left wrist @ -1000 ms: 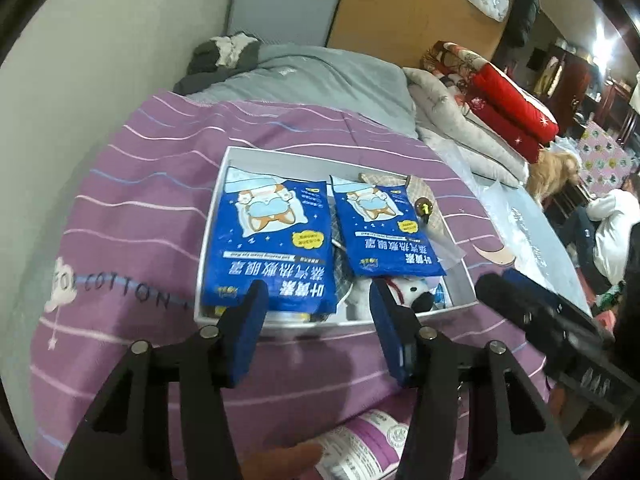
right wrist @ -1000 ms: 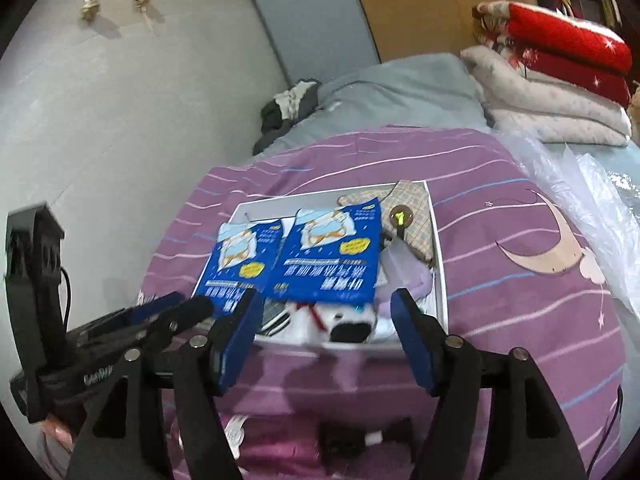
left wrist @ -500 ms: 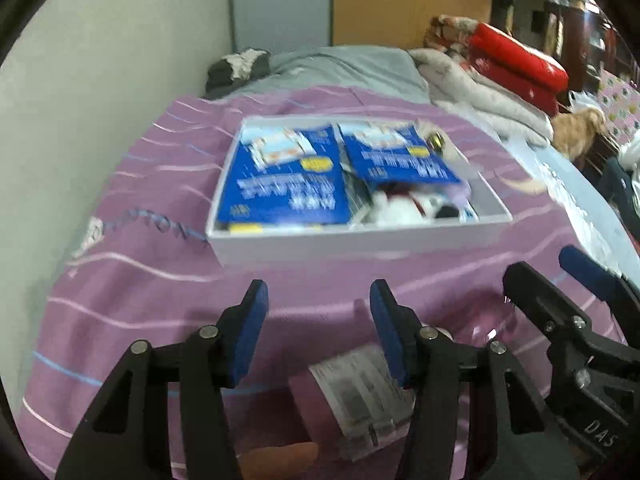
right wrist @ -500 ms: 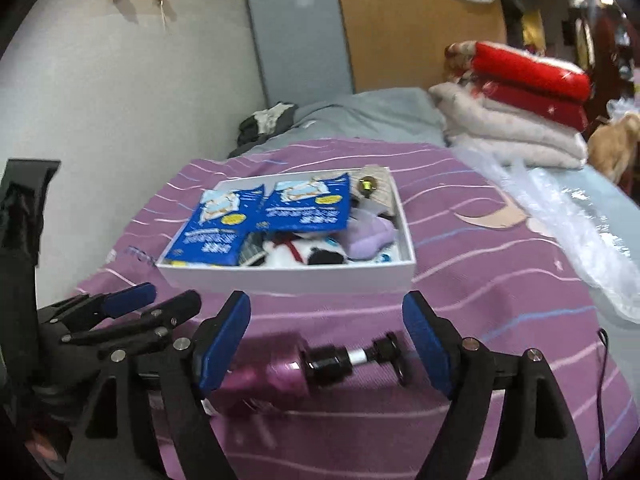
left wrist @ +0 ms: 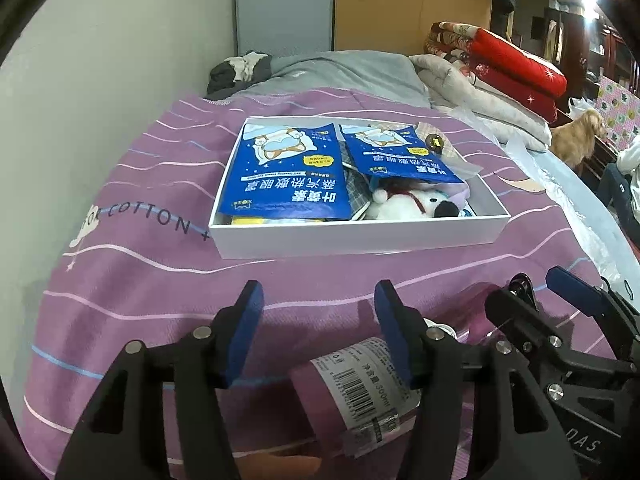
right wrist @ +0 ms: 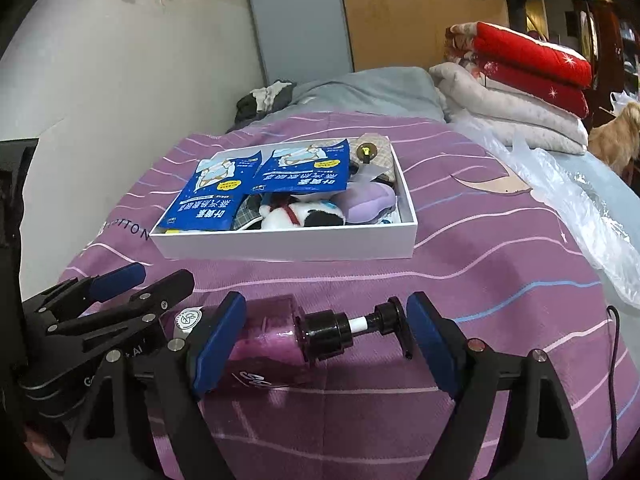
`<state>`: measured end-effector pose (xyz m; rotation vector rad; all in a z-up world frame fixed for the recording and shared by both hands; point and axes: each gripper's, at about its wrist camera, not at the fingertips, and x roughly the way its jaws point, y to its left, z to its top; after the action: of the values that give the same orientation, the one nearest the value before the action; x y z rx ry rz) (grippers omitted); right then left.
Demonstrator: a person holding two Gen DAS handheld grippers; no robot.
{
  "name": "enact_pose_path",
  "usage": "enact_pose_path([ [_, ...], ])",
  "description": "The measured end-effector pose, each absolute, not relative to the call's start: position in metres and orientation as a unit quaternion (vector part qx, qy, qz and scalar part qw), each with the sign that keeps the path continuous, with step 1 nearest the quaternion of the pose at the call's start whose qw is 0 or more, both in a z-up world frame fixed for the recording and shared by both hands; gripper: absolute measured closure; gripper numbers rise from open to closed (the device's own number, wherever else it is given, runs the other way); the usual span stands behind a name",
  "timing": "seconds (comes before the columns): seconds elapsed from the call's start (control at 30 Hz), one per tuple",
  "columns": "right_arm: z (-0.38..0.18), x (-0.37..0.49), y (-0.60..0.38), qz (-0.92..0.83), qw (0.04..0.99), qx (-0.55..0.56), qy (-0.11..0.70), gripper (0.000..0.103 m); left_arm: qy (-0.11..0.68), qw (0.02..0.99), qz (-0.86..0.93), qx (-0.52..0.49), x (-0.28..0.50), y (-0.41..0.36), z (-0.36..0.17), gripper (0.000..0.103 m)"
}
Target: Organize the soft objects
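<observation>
- The bottle [right wrist: 276, 340] lies on its side on the purple cover [right wrist: 500, 264], low in the right wrist view, pump head pointing right. The right gripper [right wrist: 326, 340] straddles it, jaws opening and already wide, pads clear of it; closing across the pump neck rather than the body could let the round plastic twist out or press the pump.
- In the left wrist view the bottle [left wrist: 356, 384] shows at lower centre. The left gripper [left wrist: 318, 328] is about half open and opening, and the label end lies just under its right-hand pad (whether it touches, I cannot tell). Two grippers crowding one bottle risk knocking fingers or rolling it along the cover.
- The cover is soft and slopes away at the frame edges, so a nudged bottle could roll off the near side.
- The box [right wrist: 288, 246] sits mid-frame in both views, beyond the bottle, already heaped: two blue packets [right wrist: 208, 196] on top, a plush dog [right wrist: 300, 214] and a purple pouch [right wrist: 368, 202] beside them (the packets' lower edges reach the rim).
- Dropping anything more in, or bumping the near wall, could slide a packet or the dog out.
- A hard bottle hardly counts as a soft object, so placing it in the box may be a sorting mistake.
</observation>
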<state>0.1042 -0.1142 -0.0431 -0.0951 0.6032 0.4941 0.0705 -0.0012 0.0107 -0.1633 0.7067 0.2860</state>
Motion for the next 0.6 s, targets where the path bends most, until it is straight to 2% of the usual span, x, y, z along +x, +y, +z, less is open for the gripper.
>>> enact_pose_path([
  [0.6, -0.0421, 0.1030, -0.1095, 0.235, 0.924, -0.053, 0.296, 0.019, 0.348, 0.923, 0.133, -0.095, 0.0712, 0.0044, 0.0075, 0.041],
])
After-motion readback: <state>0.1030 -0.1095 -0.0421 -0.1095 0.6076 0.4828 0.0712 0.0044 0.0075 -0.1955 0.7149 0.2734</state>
